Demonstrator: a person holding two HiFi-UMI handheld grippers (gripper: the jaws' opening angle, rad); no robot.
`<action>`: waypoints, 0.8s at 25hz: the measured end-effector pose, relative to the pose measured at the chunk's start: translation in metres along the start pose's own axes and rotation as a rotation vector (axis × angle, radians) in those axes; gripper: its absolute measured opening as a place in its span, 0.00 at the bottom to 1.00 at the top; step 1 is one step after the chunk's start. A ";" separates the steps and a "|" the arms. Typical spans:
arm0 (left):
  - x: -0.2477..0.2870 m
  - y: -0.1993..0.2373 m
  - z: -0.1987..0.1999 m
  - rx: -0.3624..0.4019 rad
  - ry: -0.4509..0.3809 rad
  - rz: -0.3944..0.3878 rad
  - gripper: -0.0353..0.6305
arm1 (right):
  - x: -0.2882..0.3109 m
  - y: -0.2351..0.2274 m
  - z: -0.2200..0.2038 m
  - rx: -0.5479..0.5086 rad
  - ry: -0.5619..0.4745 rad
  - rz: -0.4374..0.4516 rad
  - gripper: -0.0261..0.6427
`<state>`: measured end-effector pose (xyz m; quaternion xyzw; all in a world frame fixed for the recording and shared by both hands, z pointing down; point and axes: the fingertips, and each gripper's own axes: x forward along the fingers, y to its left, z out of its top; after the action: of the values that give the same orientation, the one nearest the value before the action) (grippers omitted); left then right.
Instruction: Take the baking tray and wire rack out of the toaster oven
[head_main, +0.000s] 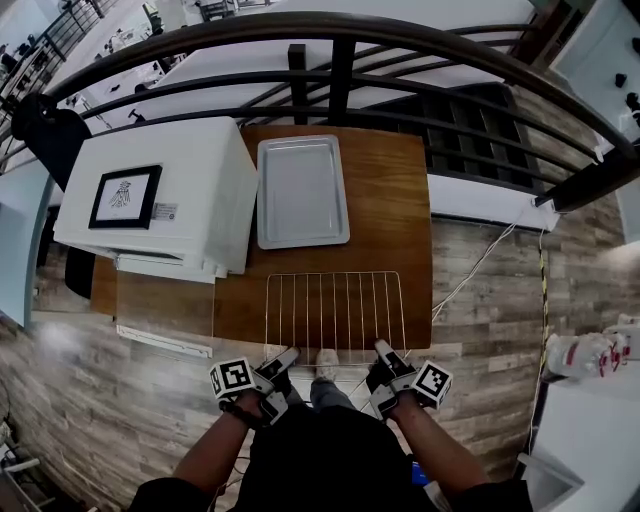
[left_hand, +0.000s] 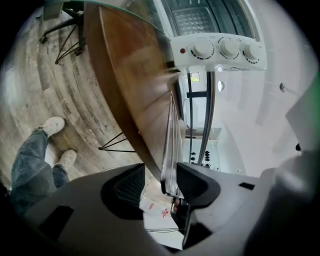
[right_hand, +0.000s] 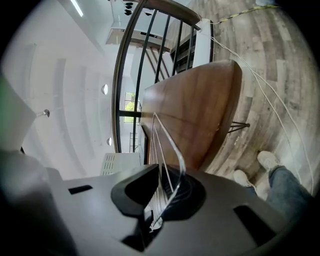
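The wire rack lies flat on the wooden table, its near edge jutting over the table's front. Behind it rests the silver baking tray, beside the white toaster oven. My left gripper is at the rack's near left corner. In the left gripper view its jaws stand apart, with the rack's edge between them and the pads not pressing on it. My right gripper holds the near right corner. In the right gripper view it is shut on the rack's wire.
A black railing runs behind the table. The oven's door hangs open over the left front, and its knobs show in the left gripper view. My shoes stand at the table's front, and cables trail across the floor to the right.
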<state>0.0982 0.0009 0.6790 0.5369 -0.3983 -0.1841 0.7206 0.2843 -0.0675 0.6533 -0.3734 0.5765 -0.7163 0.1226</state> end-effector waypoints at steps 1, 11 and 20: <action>0.000 0.003 0.000 -0.003 0.016 0.012 0.35 | 0.000 -0.002 0.000 0.002 0.003 -0.010 0.06; 0.015 0.017 0.009 -0.009 0.080 0.051 0.36 | 0.003 -0.023 -0.007 -0.036 0.056 -0.146 0.17; 0.011 0.018 0.005 -0.014 0.105 0.042 0.36 | 0.001 -0.019 -0.021 -0.032 0.170 -0.180 0.32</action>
<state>0.0980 -0.0034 0.7004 0.5321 -0.3697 -0.1431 0.7481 0.2743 -0.0467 0.6696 -0.3635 0.5605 -0.7441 0.0026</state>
